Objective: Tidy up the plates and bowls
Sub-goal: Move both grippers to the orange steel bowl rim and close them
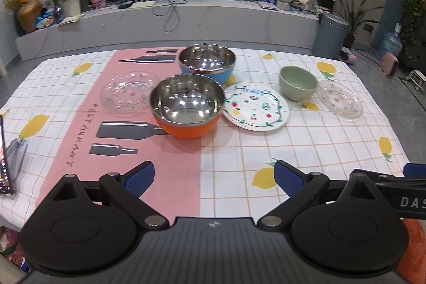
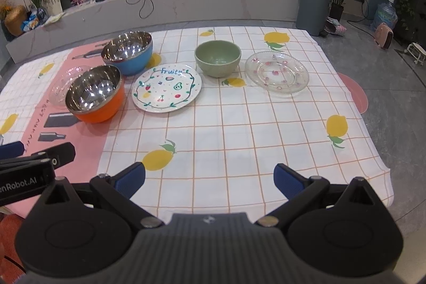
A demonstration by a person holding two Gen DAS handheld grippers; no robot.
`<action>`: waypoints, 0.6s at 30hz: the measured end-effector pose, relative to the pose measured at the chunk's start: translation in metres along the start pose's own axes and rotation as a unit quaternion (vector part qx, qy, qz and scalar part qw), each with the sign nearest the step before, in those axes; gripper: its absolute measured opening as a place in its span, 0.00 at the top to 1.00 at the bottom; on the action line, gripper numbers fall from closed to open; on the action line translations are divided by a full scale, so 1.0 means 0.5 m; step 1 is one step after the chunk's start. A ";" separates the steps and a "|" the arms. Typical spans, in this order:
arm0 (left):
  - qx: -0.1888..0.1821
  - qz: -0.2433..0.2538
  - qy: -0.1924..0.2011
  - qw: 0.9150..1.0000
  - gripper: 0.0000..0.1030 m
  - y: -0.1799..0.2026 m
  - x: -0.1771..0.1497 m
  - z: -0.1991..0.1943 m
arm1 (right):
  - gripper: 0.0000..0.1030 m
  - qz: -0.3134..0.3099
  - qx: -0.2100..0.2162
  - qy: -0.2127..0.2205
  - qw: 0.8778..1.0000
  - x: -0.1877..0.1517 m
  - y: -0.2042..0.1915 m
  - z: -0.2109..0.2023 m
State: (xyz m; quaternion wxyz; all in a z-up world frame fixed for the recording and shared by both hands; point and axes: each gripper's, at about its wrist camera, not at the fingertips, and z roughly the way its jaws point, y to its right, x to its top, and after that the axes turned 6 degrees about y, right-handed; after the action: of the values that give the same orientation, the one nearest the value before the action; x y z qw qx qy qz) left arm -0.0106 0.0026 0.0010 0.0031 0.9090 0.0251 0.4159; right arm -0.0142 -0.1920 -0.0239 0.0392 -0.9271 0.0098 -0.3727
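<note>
- Both tools are held low over the near edge of the desk (image 2: pixel 239 140); the left tool (image 1: pixel 214 178) is spread wide and holds nothing, and the right tool (image 2: pixel 209 178) is likewise spread wide and empty.
- The white fruit plate (image 2: pixel 167 88) is taken as the landmark. The orange bowl (image 2: pixel 94 93) sits just left of it, and the blue bowl (image 2: pixel 127 52) stands behind and left of it, close to the orange one.
- The green bowl (image 2: pixel 217 59) stands behind and right of the fruit plate, with a clear glass plate (image 2: pixel 277 75) further right, near but apart from the bowl.
- A second clear glass plate (image 1: pixel 127 93) lies left of the fruit plate, beyond the orange bowl, and is partly hidden by that bowl in the right wrist view.
- Nothing appears stacked yet, so the step in hand is judged to be a first pick.
- Bowls are best gripped by the rim, one finger inside and one outside, and lifted straight up before being nested; the steel linings look slippery.
- Plates lie flat, so an edge would need to be caught from the side; the glass ones should be set down gently.
- Care is advised near the orange bowl, since its neighbours are crowded.
</note>
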 end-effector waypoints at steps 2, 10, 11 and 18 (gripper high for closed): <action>0.007 -0.004 0.018 1.000 0.00 -0.004 -0.003 -0.006 | 0.02 0.003 0.003 0.010 1.000 -0.004 0.002 -0.001; -0.031 -0.014 0.059 0.998 0.00 -0.025 -0.001 -0.018 | 0.03 -0.011 0.016 0.098 0.995 -0.021 -0.006 -0.015; -0.040 -0.021 0.069 0.997 0.00 -0.031 0.001 -0.020 | 0.03 -0.016 0.017 0.108 0.994 -0.022 -0.010 -0.016; -0.030 -0.056 0.101 0.993 0.08 -0.084 0.028 -0.012 | 0.03 -0.022 0.029 0.112 0.993 0.009 -0.034 0.003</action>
State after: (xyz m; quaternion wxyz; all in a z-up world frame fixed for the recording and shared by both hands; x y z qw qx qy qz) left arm -0.0078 0.0449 0.0142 0.0505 0.8589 0.0636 0.5056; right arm -0.0102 -0.1751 -0.0202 0.0564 -0.8779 -0.0166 -0.4753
